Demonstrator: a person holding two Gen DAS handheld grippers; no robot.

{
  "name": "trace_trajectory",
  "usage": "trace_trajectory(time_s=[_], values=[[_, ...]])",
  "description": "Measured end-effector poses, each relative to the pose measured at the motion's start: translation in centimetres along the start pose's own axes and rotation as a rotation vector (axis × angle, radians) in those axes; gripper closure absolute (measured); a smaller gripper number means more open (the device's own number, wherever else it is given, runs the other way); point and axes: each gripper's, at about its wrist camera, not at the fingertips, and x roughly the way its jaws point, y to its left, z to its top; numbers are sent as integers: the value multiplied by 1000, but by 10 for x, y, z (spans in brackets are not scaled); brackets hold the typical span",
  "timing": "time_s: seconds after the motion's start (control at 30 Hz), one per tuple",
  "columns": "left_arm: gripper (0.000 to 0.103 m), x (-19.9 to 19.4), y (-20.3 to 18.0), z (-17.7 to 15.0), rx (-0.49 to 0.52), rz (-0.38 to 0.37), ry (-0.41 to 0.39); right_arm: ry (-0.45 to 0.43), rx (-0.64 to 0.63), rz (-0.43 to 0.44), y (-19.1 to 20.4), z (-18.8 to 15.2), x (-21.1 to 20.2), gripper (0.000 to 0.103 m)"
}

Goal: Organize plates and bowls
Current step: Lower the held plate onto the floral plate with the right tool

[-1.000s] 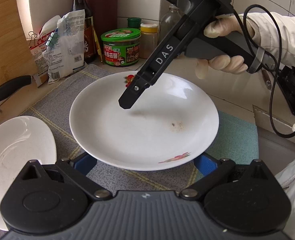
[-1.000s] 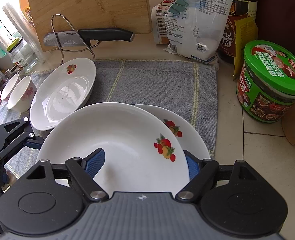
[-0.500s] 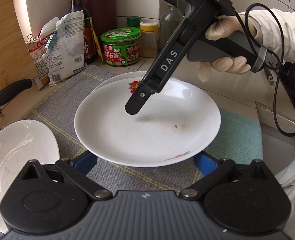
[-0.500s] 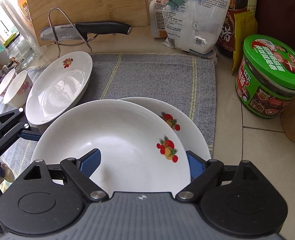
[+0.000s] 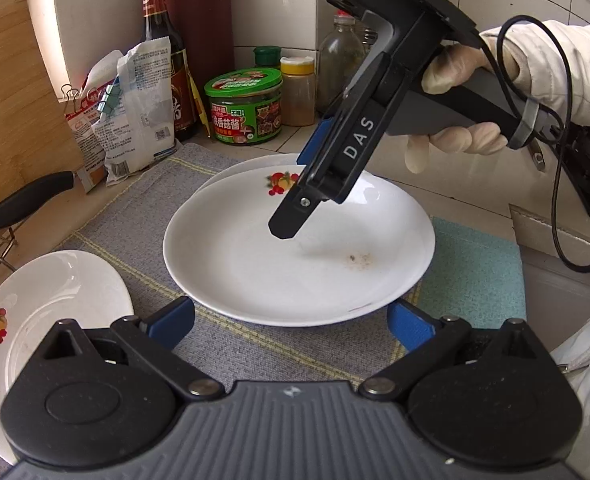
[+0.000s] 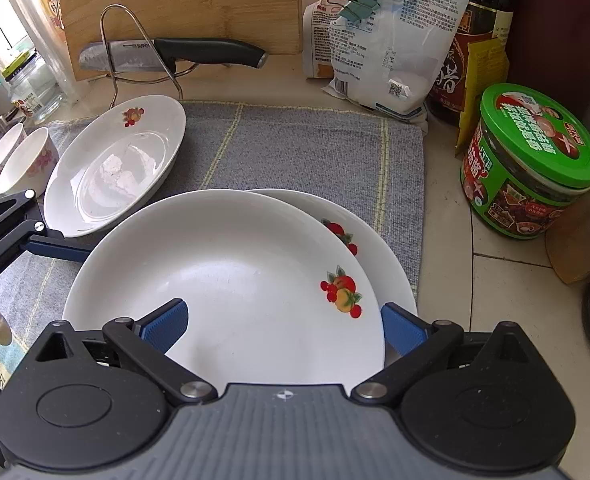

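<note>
A white fruit-print plate [image 5: 279, 264] [image 6: 231, 280] rests stacked on a second plate [image 5: 251, 164] [image 6: 379, 248] on the grey mat. My left gripper [image 5: 291, 320] is open, pulled back just clear of the top plate's near rim. My right gripper [image 6: 283, 328] is open, its blue pads either side of the plate's edge; its body [image 5: 347, 148] hangs over the plate in the left wrist view. A third plate [image 5: 47, 304] [image 6: 115, 168] lies on the mat's left. Two small bowls [image 6: 23, 160] stand at far left.
A grey mat [image 6: 295, 148] covers the counter, a teal cloth [image 5: 475, 276] to its right. At the back are a cutting board [image 6: 183, 8], a knife on a wire rack [image 6: 167, 54], clipped bags [image 6: 387, 40], a soy bottle [image 5: 167, 60] and a green-lidded jar [image 6: 531, 164].
The top plate came down onto the second plate. My left gripper drew back from its rim. My right gripper rose a little.
</note>
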Motion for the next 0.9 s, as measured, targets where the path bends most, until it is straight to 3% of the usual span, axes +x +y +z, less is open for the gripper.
trace_trajectory(time_s=[0.73, 0.9], values=[[1, -8, -9, -4, 33, -11, -20, -9, -7, -93, 14, -21, -20, 0], [1, -9, -11, -6, 33, -14, -16, -29, 20, -80, 15, -28, -29, 0]])
